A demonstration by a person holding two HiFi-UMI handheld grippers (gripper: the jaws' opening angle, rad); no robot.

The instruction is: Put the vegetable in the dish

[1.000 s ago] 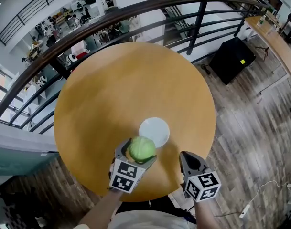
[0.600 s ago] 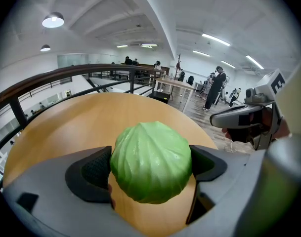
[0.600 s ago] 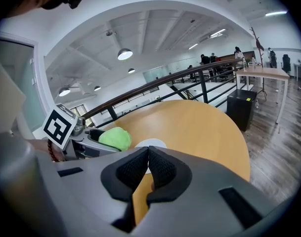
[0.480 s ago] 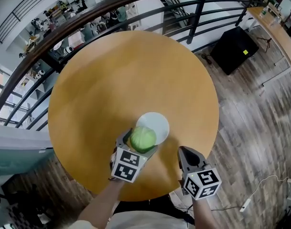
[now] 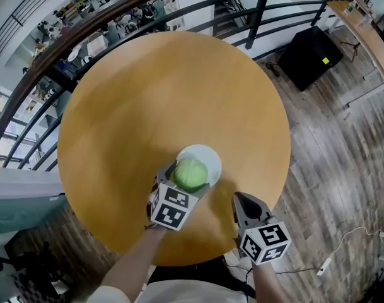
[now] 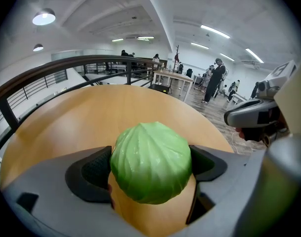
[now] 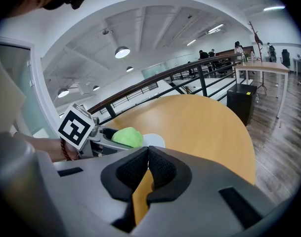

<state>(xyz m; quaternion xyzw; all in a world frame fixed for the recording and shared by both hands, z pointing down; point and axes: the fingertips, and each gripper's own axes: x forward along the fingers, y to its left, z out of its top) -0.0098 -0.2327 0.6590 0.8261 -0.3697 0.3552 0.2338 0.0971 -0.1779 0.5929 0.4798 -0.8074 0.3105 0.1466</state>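
Holding a green cabbage [image 5: 190, 173] over the white dish [image 5: 209, 156], by the table's [image 5: 147, 87] near edge.
Left gripper [image 6: 150, 168] clamps its smooth, likely light, firm sides at the widest part; right gripper [image 7: 147, 171] is closed and empty.

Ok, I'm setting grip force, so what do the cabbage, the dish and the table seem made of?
Cabbage: probably a plastic or rubber replica; glossy green skin with evenly moulded veins.
Dish: smooth plain white, ceramic or plastic, the look leaves it open.
Table: wood or wood-look laminate, matte tan, even-toned.
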